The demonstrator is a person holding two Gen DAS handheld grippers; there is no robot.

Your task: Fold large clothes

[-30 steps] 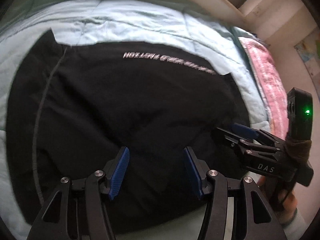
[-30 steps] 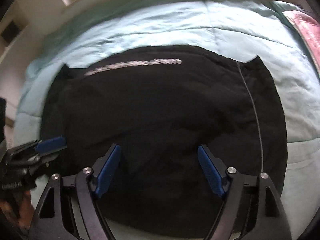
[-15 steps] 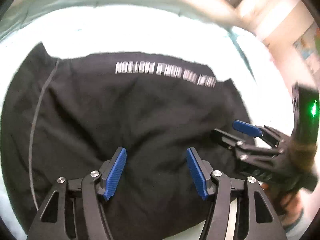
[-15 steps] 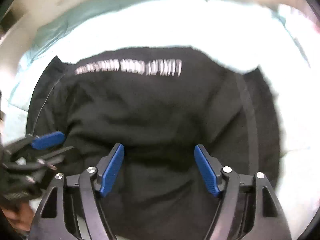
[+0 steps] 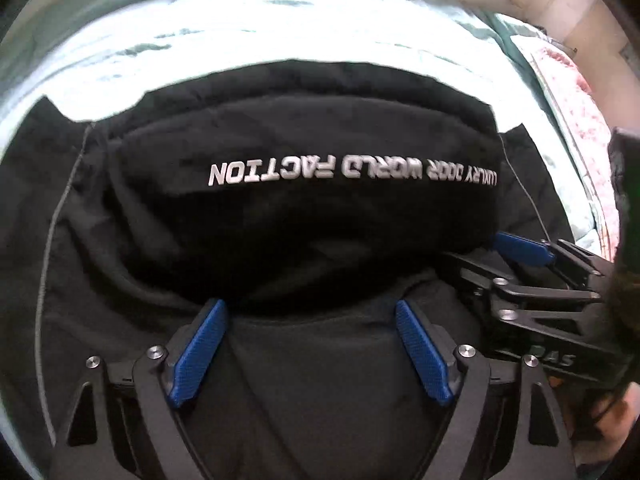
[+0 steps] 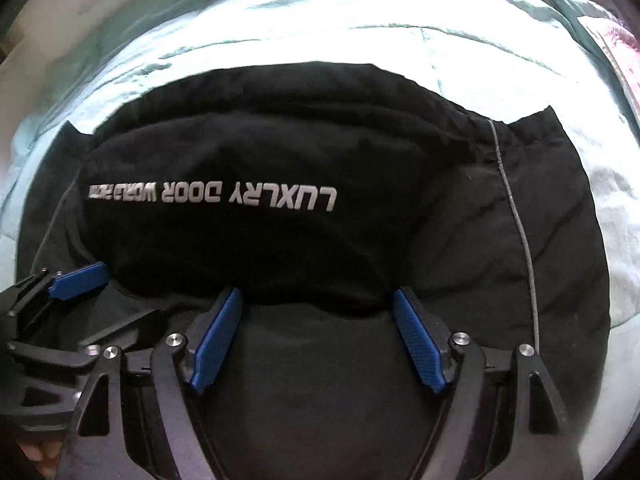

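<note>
1. A bed carries everything; its top is covered by a pale teal quilt (image 5: 280, 12) (image 6: 360, 28) with stitched seams, washed out by bright light on the far side.
2. A black garment (image 5: 300, 240) (image 6: 280, 248) lies directly on the quilt, spread wide across the near part, its near portion folded over so a rounded fold faces far.
3. Upside-down white lettering (image 5: 352, 170) (image 6: 212, 194) runs across the folded layer.
4. A thin grey seam line runs down each side of the garment.
5. A pink patterned blanket (image 5: 560, 92) (image 6: 616, 36) lies on the bed at the far right, apart from the garment.
</note>
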